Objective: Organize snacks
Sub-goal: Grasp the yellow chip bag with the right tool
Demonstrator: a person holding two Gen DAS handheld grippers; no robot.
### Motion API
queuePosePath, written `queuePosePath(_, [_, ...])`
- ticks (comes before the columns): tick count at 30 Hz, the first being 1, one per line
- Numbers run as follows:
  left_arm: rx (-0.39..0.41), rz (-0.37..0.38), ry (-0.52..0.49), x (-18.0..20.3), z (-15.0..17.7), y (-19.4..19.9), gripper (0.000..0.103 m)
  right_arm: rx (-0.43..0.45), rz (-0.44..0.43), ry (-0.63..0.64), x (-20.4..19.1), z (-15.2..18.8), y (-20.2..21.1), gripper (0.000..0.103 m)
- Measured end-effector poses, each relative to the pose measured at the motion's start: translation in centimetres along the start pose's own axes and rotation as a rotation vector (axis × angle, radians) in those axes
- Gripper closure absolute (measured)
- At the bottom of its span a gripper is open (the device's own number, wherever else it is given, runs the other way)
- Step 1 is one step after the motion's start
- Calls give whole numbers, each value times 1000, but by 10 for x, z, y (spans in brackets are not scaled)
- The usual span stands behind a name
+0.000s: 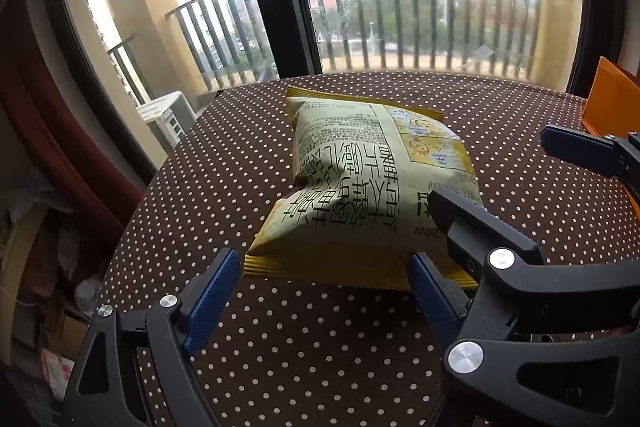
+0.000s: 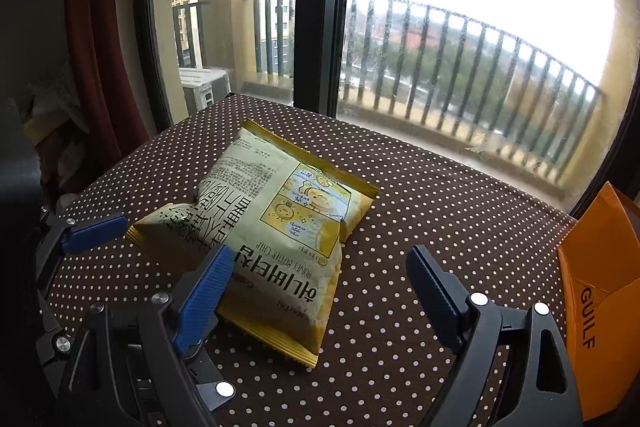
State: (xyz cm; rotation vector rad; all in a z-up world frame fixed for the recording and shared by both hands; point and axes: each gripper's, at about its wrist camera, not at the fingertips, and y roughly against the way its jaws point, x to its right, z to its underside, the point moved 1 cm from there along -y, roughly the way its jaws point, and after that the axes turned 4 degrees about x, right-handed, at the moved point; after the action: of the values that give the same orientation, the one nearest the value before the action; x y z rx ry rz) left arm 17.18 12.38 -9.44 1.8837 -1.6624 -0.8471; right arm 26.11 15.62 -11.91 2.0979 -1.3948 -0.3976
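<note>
Both grippers, left (image 1: pixel 324 291) and right (image 2: pixel 320 291), are held spread wide and empty over the worktop (image 2: pixel 440 211), where a puffy yellow chip bag (image 2: pixel 264 235) is laid flat.

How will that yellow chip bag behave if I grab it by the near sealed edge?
The chip bag looks puffed with air, so probably light for its size. A dent creases its left side, so it should buckle and sag rather than stay stiff. Its film looks smooth, so it may slide on the dotted tablecloth or slip between fingers.
</note>
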Motion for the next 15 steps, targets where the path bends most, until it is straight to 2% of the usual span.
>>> queuePosePath(8, [9, 55, -13, -4, -1, -21, 16, -60, -77, -30, 3, 6, -28, 13])
queuePosePath(15, [31, 58, -43, 1, 1, -28, 16, -109, -176, -76, 5, 14, -47, 14])
